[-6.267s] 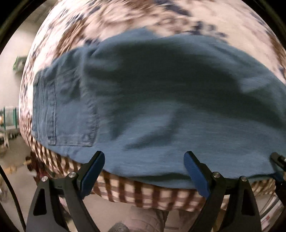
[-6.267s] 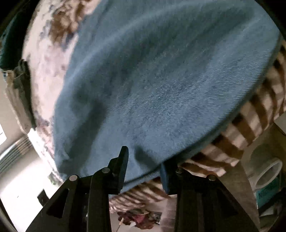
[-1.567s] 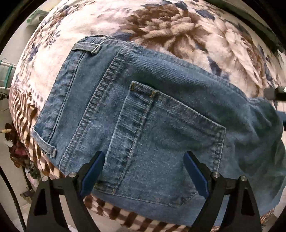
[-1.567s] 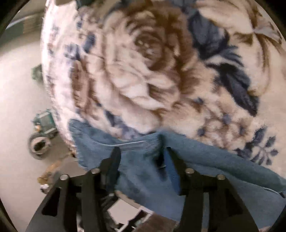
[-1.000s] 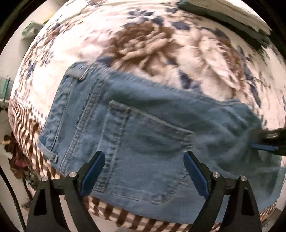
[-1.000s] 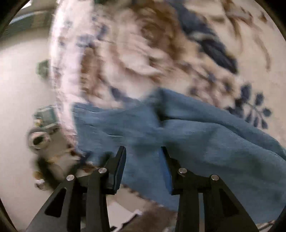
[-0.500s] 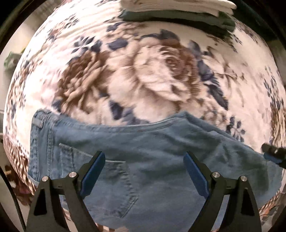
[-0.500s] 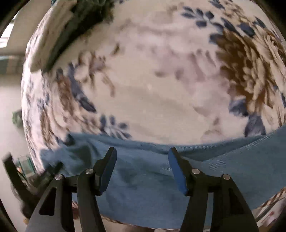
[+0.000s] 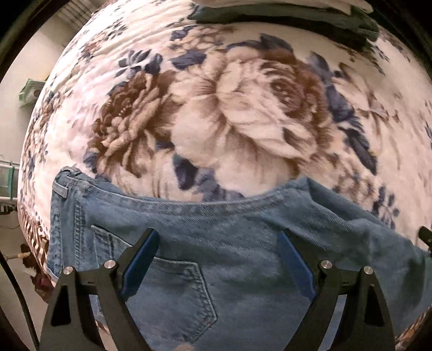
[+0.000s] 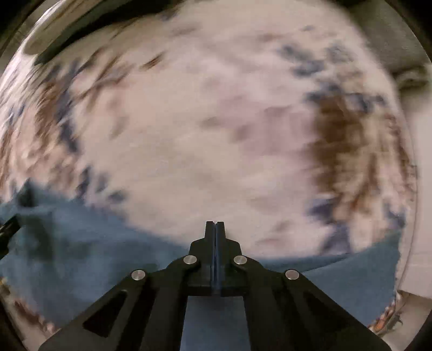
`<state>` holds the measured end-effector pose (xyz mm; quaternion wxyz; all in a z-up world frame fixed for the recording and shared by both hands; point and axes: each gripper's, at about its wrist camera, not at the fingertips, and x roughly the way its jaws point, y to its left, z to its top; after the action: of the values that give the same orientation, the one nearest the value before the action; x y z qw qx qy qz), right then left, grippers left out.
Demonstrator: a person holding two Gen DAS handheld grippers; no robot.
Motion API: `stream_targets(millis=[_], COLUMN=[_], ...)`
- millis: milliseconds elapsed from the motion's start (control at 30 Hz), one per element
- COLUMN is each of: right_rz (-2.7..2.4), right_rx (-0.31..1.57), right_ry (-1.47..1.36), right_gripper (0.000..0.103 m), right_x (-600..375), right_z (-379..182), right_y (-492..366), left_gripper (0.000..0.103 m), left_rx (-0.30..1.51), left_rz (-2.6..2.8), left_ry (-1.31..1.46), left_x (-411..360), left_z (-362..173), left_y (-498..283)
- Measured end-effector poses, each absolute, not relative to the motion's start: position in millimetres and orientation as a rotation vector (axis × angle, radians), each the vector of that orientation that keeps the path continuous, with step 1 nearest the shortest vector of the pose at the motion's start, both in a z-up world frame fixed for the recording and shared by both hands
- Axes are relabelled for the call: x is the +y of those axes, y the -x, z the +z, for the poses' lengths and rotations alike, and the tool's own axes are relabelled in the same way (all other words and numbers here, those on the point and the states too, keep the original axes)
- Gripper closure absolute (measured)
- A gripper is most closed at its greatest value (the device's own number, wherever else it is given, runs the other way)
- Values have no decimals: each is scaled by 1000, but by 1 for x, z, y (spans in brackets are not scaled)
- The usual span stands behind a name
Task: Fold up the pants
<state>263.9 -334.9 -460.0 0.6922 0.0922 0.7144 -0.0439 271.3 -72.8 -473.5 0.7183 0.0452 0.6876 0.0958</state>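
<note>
Blue denim pants (image 9: 237, 243) lie along the near edge of a bed with a floral blanket (image 9: 243, 113). The waistband and a back pocket (image 9: 172, 291) show in the left wrist view. My left gripper (image 9: 218, 259) is open and hovers over the pocket area, holding nothing. In the blurred right wrist view the pants (image 10: 81, 248) stretch across the bottom, and my right gripper (image 10: 215, 229) is shut above their far edge; no cloth shows between its fingertips.
Folded dark and light clothes (image 9: 283, 13) are stacked at the far side of the bed. The bed's checked side and floor clutter (image 9: 29, 259) lie to the left. The other gripper's tip (image 9: 425, 237) shows at the right edge.
My right gripper has shut; half a second ago it was open over the pants. Both views have swung, showing more blanket. The left gripper stays open.
</note>
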Motion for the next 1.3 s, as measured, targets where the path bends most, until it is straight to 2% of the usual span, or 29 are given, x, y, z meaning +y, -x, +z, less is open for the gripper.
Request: stream_targets(millis=[67, 167, 267, 300, 333, 533, 767, 900, 1100, 1300], right_rz=[-7, 104, 152, 163, 173, 132, -124, -420, -752, -778], right_rx=[1662, 1659, 1645, 1643, 1643, 1628, 1491, 1382, 1346, 1345], right_ry=[-434, -452, -443, -457, -464, -545, -800, -914, -1047, -1082], right_gripper=[102, 99, 75, 63, 59, 59, 59, 59, 58, 58], right_x=[-353, -345, -334, -324, -315, -287, -372, -466, -587, -635], right_z=[-466, -449, -437, -436, -435, -443, -426, -408, -417, -439], right_y=[-264, -269, -273, -272, -274, -267, -211, -137, -28, -5], left_gripper=[13, 13, 13, 13, 13, 13, 13, 13, 13, 13], left_rx=[1522, 1516, 1528, 1523, 1515, 1523, 1434, 1416, 1485, 1504], left_rz=[220, 233, 241, 243, 243, 232, 187, 125, -23, -107], left_ry=[-87, -87, -87, -105, -115, -67, -45, -45, -108, -199], left_x=[-67, -61, -56, -57, -56, -36, -42, -88, -192, -267], left_z=[-477, -485, -497, -501, -504, -517, -456, -437, -457, -470], left_y=[-277, -288, -300, -304, -307, -327, -294, -261, -216, -189])
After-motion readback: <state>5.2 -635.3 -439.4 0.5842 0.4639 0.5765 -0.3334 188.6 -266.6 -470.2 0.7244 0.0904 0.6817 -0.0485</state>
